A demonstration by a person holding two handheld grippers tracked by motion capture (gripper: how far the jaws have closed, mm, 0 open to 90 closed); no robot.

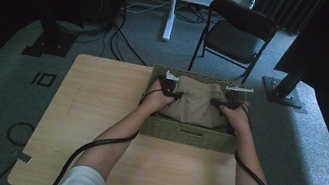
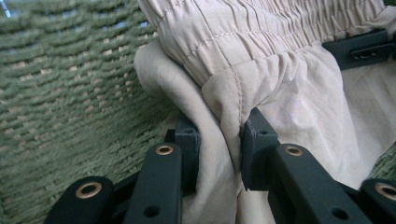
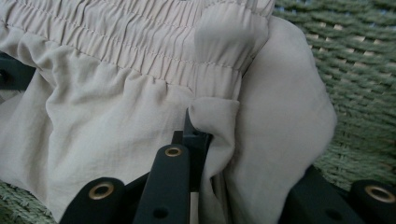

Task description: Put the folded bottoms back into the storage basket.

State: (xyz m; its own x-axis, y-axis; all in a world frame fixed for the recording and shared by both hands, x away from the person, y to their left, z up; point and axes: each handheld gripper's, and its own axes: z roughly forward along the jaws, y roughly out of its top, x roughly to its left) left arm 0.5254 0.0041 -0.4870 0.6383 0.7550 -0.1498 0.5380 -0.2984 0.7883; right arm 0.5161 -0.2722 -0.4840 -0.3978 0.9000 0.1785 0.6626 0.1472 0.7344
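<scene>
- Beige garment (elastic gathered waistband, folded): lies inside the green woven basket on the wooden table.
- Left gripper: jaws clamped on a fold at the garment's left edge.
- Right gripper: jaws pinching the fabric at the garment's right edge.

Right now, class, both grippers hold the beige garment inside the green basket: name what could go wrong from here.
1. Each grip is thin: the left gripper and right gripper pinch only a fold of the garment, so the fabric may slip out.
2. The garment's side bulges against the basket weave, where it might snag.
3. The basket sits at the table edge, so a tug could shift it.
</scene>
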